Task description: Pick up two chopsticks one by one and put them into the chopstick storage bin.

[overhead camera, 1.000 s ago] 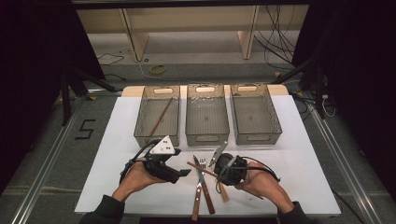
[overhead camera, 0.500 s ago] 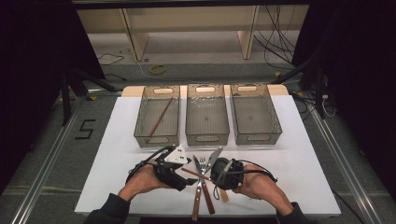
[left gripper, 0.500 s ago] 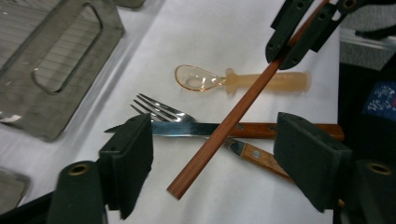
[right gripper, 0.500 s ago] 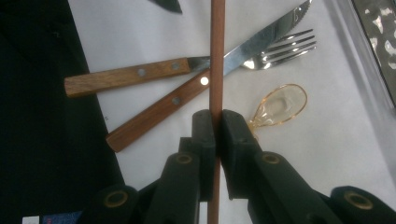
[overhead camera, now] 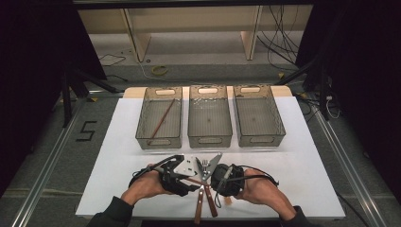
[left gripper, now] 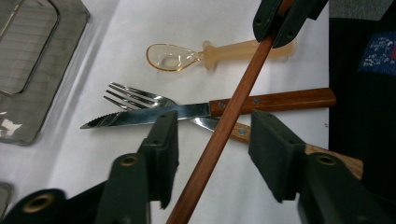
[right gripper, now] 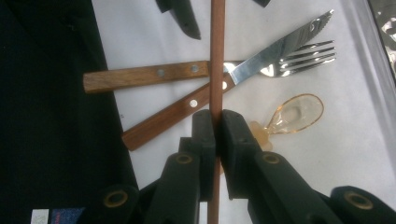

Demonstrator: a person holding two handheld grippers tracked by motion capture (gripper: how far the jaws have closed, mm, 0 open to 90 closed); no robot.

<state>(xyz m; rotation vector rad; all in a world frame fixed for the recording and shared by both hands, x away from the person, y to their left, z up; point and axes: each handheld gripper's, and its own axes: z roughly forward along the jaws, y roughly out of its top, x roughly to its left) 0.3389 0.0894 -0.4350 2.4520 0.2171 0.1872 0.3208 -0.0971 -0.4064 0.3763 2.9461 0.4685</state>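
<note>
Your right tongs (right gripper: pixel 216 122) are clamping the wooden chopstick (right gripper: pixel 216 56) at centre frame; your left tongs (left gripper: pixel 212 140), half-open, are closing around it untouching; closing off-centre risks twisting it loose onto the knife (left gripper: pixel 187 113).

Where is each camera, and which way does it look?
High view: above the table, looking forward and down on three bins; both hands show.
Left gripper view: rides the left gripper, looking along its jaws, which have just been closing around the chopstick without touching it.
Right gripper view: rides the right gripper, clamped on the chopstick.
Both gripper views share the knife, fork and spoon.
</note>
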